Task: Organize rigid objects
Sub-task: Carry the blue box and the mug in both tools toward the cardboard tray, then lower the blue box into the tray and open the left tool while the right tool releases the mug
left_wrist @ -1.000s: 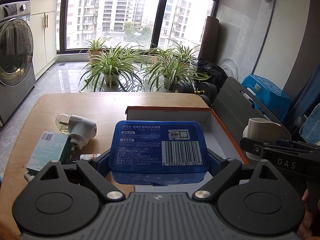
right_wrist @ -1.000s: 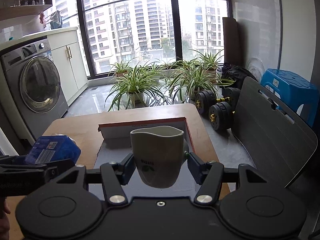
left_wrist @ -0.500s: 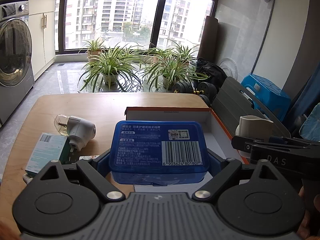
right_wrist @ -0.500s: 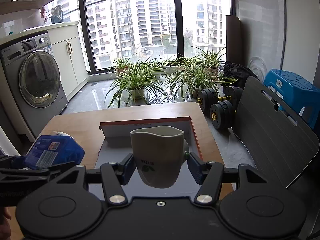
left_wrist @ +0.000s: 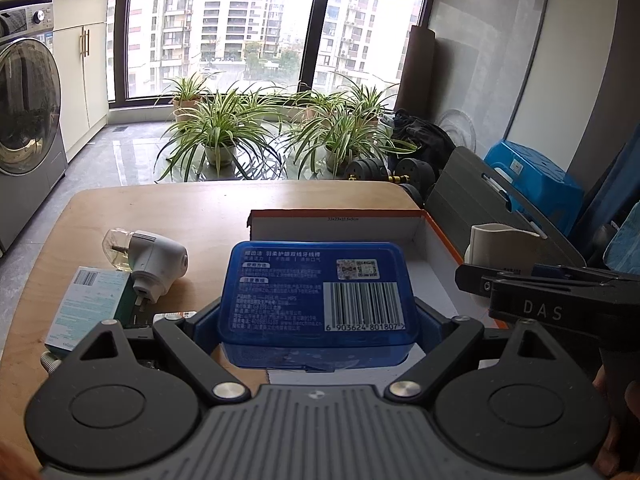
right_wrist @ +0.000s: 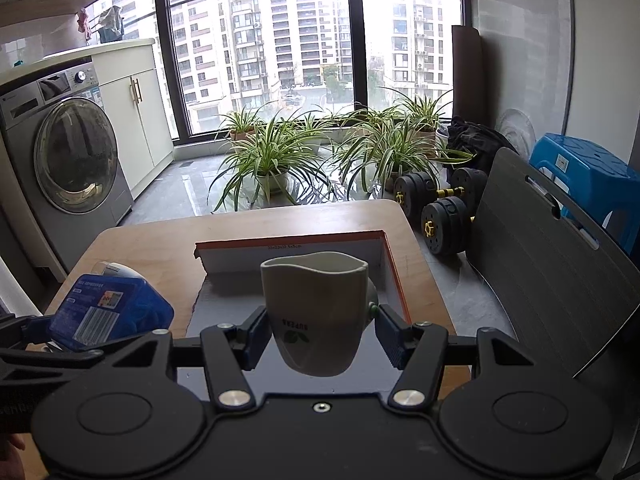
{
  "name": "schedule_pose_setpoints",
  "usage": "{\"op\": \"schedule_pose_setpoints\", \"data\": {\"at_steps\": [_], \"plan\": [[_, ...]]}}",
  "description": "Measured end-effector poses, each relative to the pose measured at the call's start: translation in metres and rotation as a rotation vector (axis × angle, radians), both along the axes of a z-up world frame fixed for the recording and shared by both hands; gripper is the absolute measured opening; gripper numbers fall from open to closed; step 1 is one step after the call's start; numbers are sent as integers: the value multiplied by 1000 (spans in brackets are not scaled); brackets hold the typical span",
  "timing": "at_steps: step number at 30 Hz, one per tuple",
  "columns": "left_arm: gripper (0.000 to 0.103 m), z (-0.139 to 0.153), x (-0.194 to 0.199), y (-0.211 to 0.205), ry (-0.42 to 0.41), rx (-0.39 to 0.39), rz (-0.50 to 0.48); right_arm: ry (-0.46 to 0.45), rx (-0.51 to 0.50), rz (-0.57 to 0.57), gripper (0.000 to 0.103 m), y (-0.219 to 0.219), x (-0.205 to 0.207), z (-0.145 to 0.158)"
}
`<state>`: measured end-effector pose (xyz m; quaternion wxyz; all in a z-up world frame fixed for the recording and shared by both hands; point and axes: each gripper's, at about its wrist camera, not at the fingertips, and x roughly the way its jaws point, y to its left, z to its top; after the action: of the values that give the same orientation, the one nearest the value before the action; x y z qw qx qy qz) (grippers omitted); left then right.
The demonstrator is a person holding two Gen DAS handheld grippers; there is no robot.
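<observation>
My left gripper (left_wrist: 318, 320) is shut on a blue plastic box (left_wrist: 316, 292) with a barcode label, held by its sides above the near end of an open cardboard box (left_wrist: 336, 228) with orange edges. My right gripper (right_wrist: 322, 336) is shut on a white mug (right_wrist: 316, 300) with green print, upright over the same cardboard box (right_wrist: 292, 254). In the left wrist view the mug (left_wrist: 496, 244) hangs at the cardboard box's right rim. In the right wrist view the blue box (right_wrist: 108, 312) shows at the lower left.
On the wooden table (left_wrist: 200, 208), left of the cardboard box, lie a white plug-in device (left_wrist: 156, 260), a teal carton (left_wrist: 88, 304) and a small tube (left_wrist: 176, 315). Beyond the table stand potted plants, dumbbells (right_wrist: 444, 216), a grey board and a washing machine.
The right gripper with the mug has drifted slightly left, toward the cardboard box. The left gripper and the blue box have stayed still.
</observation>
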<state>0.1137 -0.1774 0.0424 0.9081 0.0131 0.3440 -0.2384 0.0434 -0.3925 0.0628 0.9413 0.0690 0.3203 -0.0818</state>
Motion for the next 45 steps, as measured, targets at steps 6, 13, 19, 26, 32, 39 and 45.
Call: {"op": "schedule_pose_setpoints", "data": {"at_steps": [6, 13, 19, 26, 32, 39, 45], "plan": [[94, -5, 4, -5, 9, 7, -6, 10, 0, 0, 69, -2, 6, -5], [94, -11, 12, -13, 18, 15, -10, 20, 8, 0, 69, -6, 16, -9], [94, -13, 19, -20, 24, 24, -1, 26, 15, -2, 69, -11, 22, -11], [94, -15, 25, -25, 35, 33, 25, 34, 12, 9, 69, -18, 33, -15], [94, -19, 31, -30, 47, 39, 38, 42, 16, 11, 69, -22, 40, -19], [94, -25, 39, -37, 62, 44, 44, 51, 25, 16, 69, -26, 52, -25], [94, -29, 45, -40, 70, 43, 43, 43, 29, 22, 69, -29, 61, -25]]}}
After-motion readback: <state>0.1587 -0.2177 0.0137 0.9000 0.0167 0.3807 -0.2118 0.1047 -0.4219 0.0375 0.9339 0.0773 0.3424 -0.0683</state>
